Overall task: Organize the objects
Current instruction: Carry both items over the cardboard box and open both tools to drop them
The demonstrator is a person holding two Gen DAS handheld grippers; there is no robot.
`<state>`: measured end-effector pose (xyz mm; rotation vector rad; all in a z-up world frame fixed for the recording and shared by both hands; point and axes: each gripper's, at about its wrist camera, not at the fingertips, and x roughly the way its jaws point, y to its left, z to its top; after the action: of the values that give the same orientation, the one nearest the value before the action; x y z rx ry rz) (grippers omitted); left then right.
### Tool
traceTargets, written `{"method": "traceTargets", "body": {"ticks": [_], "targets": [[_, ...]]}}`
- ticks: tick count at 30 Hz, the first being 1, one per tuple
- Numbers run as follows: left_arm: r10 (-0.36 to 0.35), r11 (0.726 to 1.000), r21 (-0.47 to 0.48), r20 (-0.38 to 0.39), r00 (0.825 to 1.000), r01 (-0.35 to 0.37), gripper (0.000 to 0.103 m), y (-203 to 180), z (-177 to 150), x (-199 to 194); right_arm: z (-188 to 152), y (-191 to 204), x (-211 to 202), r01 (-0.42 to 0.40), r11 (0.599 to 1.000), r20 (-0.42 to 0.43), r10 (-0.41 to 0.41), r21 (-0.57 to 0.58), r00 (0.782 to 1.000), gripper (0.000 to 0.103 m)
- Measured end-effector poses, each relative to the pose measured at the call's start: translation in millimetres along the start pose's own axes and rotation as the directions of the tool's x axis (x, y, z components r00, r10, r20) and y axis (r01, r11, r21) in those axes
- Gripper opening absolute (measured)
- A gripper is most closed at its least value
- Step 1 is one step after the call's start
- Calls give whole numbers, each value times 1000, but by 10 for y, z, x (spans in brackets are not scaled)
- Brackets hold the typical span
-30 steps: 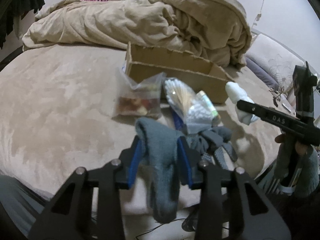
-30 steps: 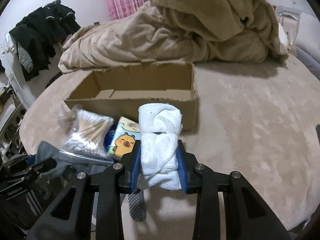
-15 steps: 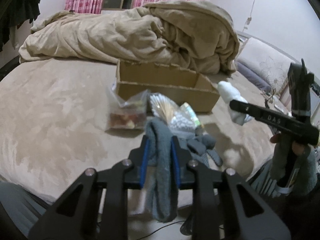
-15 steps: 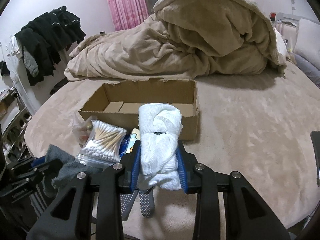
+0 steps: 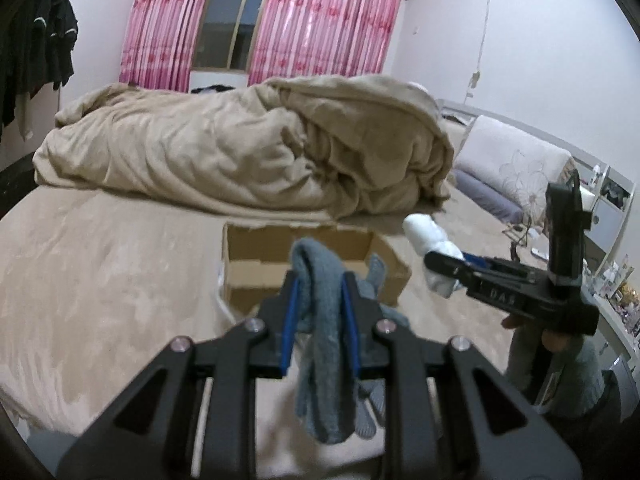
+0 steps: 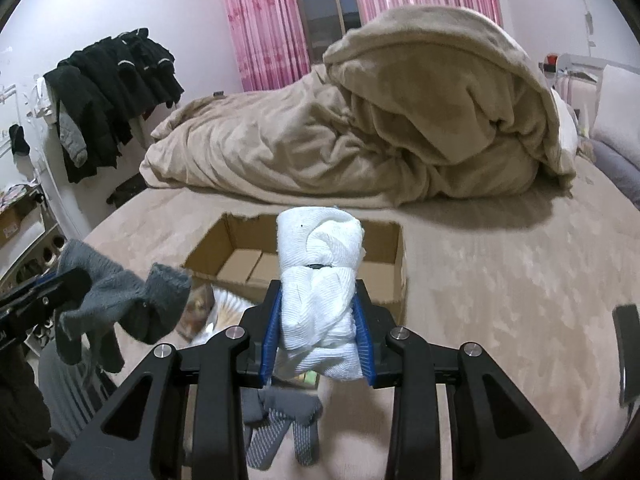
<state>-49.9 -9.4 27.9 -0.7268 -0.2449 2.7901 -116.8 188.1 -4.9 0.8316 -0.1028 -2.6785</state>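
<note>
Risk comes first in the left wrist view: the grey glove (image 5: 320, 344) hangs slack between the fingers of the left gripper (image 5: 318, 328), most of its length dangling below the pads, so I judge it could slide out on a quick swing, or its loose end could drape over the near wall of the cardboard box (image 5: 312, 276) instead of dropping inside. The jaws are clenched on the glove's folded middle. This gripper is held level above the bed (image 5: 104, 280), pointing at the box just ahead. To the right, the right gripper (image 5: 440, 272) is raised beside the box with the white rolled towel (image 5: 430, 248) in its jaws; the person's hand (image 5: 556, 340) grips its handle from below. Both tools aim at one box, so a clash above it seems possible.

Seen from the right wrist, the right gripper (image 6: 318, 328) is clamped on the lower half of the towel (image 6: 318, 280), which stands upright and blocks the sight of the box (image 6: 394, 276) interior behind it; a blind release could miss, I think. The tool is held level above the bed, the box just ahead. The left gripper (image 6: 64, 286) enters at the left edge, the glove (image 6: 124, 300) drooping from it near the box's left end. A second grey glove (image 6: 280, 428) lies on the bed beneath, and a bag of cotton swabs (image 6: 224, 308) rests just beside the box; either could be snagged on a low pass.
</note>
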Motion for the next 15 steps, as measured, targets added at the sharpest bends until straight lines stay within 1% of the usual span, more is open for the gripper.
{"method": "traceTargets", "body": {"ticks": [4,8,11,15], "targets": [[-9,1000,18,37,999,8,21,-50,189,74,178,0,-3,2,1000,37,-1,-23,999,35],[-17,999,44,57,998,15,21,-120,343,228,357,-33,85,10,999,50,-7,-52,999,35],[-21,997,69,58,998,17,21,-187,443,445,473,-110,234,13,998,47,-11,-57,999,35],[-18,996,86,45,999,14,21,-215,490,800,547,-246,511,3,1000,25,-3,-23,1000,35]]}}
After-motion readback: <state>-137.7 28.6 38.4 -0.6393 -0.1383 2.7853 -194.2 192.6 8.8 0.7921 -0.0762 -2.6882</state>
